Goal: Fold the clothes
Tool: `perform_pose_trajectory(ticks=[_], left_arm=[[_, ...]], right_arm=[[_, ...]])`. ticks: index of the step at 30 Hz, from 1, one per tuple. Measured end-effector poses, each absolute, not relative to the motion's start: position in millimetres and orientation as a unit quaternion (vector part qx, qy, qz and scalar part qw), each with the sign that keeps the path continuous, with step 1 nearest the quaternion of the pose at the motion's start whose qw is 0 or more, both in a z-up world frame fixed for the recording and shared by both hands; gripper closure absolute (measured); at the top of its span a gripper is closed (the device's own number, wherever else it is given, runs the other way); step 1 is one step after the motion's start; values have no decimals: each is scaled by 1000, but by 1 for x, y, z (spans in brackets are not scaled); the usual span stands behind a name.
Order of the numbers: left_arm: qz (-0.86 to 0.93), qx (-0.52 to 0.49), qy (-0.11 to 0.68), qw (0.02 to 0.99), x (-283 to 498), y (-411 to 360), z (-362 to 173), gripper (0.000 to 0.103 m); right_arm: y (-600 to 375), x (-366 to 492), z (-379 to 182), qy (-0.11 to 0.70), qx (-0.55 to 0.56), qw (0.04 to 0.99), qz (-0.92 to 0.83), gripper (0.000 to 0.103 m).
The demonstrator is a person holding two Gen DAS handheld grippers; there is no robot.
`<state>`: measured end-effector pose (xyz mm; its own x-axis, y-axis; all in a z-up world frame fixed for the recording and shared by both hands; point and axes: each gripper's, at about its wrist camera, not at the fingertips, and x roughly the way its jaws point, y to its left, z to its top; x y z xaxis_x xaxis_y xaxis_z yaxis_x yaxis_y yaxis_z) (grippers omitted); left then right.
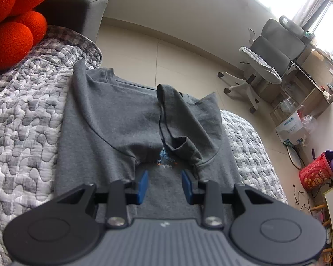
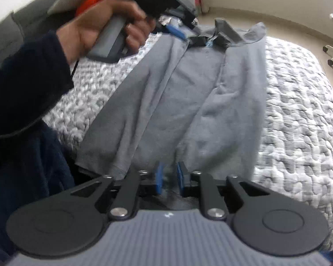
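A grey T-shirt [image 1: 113,119] lies flat on a quilted grey-and-white bed cover [image 1: 22,119], both sleeves folded inward over the chest. My left gripper [image 1: 164,185] hovers just above the shirt's middle, open, with nothing between its blue pads. From the right wrist view the same shirt [image 2: 188,93] runs away from me, its long sides folded in. There a hand holds the left gripper [image 2: 187,36] near the collar end. My right gripper [image 2: 169,178] sits at the near hem with a narrow gap between its pads; the picture is blurred.
Orange knitted cushions [image 1: 11,28] and a dark sofa arm [image 1: 77,8] stand at the bed's far left. An office chair [image 1: 268,62], shelves and bags [image 1: 293,128] stand on the floor to the right. A dark sleeve [image 2: 22,84] fills the left of the right wrist view.
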<state>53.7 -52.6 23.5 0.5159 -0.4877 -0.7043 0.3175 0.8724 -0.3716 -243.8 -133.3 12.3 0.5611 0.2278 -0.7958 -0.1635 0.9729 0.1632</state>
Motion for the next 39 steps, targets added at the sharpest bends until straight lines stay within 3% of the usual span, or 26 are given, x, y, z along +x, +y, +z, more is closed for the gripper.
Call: perform_pose_trajectory(ticks=[6, 7, 8, 9, 17, 22, 26, 27, 32, 37, 39], left_arm=[[-232, -100, 435, 864, 55, -51, 24, 69], [-232, -101, 435, 864, 55, -50, 24, 69], [-232, -102, 435, 864, 56, -50, 24, 69], [-232, -104, 435, 864, 56, -50, 25, 69], [-231, -116, 442, 859, 57, -45, 23, 69], [-232, -120, 445, 856, 58, -44, 23, 69], [-228, -115, 443, 859, 57, -41, 23, 69], [-228, -115, 443, 860, 57, -40, 23, 68], [-232, -129, 436, 860, 63, -41, 22, 65], [-240, -141, 421, 863, 75, -53, 23, 59], [-245, -137, 416, 865, 82, -62, 23, 54]], right_arm=[[-118, -251, -4, 466, -36, 881, 72, 73], [-119, -252, -3, 465, -26, 882, 76, 79], [-120, -253, -3, 464, -17, 882, 79, 98], [-118, -253, -1, 460, -25, 885, 75, 101], [-82, -262, 45, 401, -224, 885, 77, 101], [-50, -253, -2, 440, -283, 842, 134, 99], [-57, -246, -14, 465, -227, 843, 147, 100], [-61, -245, -14, 467, -219, 845, 142, 96], [-105, -231, 29, 454, -116, 869, 160, 90], [-168, -176, 49, 420, -65, 904, 47, 88], [-199, -150, 54, 411, -1, 911, 19, 82]])
